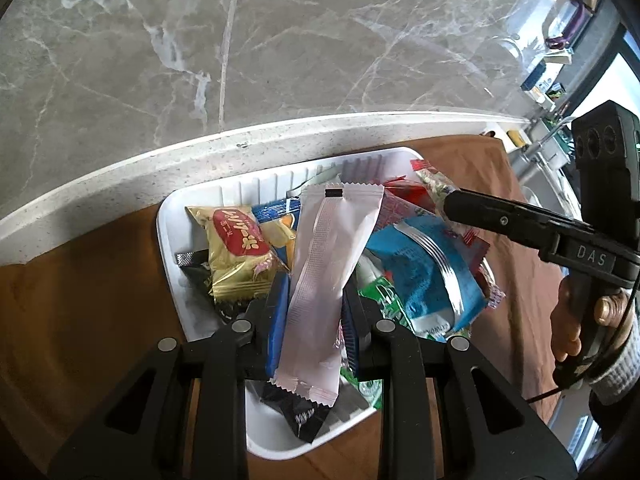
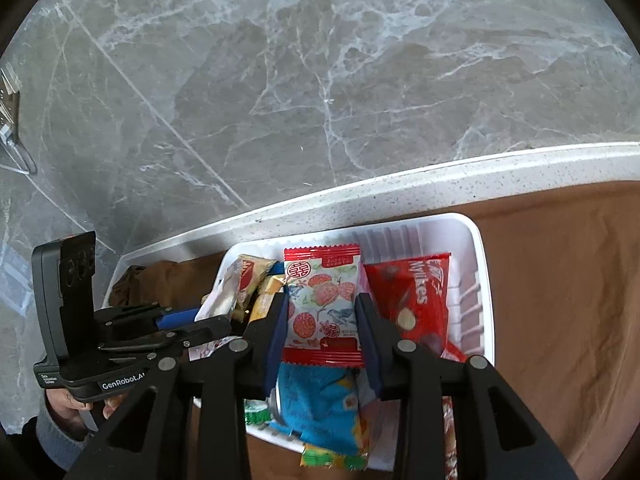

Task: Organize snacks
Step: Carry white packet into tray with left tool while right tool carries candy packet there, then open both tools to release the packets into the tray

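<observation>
Left gripper [image 1: 312, 320] fingers clamp pink sachet [image 1: 324, 280]; right gripper [image 2: 320, 320] fingers clamp red-white packet [image 2: 320, 308]; tray [image 1: 176, 280] floor hidden.

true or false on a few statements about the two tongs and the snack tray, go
1. The left tongs grip a pale pink sachet. True.
2. The right tongs are empty. False: they hold a red-and-white flowered packet.
3. The tray is black. False: it is white.
4. A gold packet lies in the tray. True.
5. The tray sits on bare marble. False: it rests on a brown cloth.
</observation>
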`<state>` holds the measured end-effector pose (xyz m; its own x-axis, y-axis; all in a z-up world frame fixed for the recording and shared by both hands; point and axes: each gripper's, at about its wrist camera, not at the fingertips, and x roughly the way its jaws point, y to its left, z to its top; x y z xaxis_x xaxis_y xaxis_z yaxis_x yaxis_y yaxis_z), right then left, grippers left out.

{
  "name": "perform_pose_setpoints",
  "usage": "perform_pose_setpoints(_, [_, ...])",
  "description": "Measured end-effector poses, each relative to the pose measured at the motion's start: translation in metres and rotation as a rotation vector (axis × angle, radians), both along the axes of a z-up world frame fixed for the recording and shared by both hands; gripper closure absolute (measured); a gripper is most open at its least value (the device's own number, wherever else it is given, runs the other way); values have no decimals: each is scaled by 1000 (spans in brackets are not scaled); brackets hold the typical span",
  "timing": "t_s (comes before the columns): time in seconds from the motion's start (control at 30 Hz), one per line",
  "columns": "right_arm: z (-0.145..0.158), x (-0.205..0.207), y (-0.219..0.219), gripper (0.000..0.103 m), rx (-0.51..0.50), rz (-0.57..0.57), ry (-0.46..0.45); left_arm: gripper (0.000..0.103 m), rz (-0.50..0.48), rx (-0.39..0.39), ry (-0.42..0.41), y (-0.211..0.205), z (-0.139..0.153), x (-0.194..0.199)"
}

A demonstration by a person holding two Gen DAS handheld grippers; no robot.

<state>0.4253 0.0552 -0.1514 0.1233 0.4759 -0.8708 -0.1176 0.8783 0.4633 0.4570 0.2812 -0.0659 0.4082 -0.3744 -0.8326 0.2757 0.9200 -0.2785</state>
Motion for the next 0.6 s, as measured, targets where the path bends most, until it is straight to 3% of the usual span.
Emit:
perform_pose_setpoints(0.13, [-8,2,2,60,-35,9,4,79,15,27,9,-5,-9,8])
perform_pose_setpoints(0.23, [-11,4,-1,59,-42,-1,10,70,25,23,21,-6,-15,9])
perform_pose_setpoints(0.3, [-11,4,-3,57,-39,-14,15,55,36,-4,19,-5,-16,10])
perform_pose_setpoints(0.6, [5,0,-9,57,-25,-38,-21,51,50,23,-20,-8,-6,1])
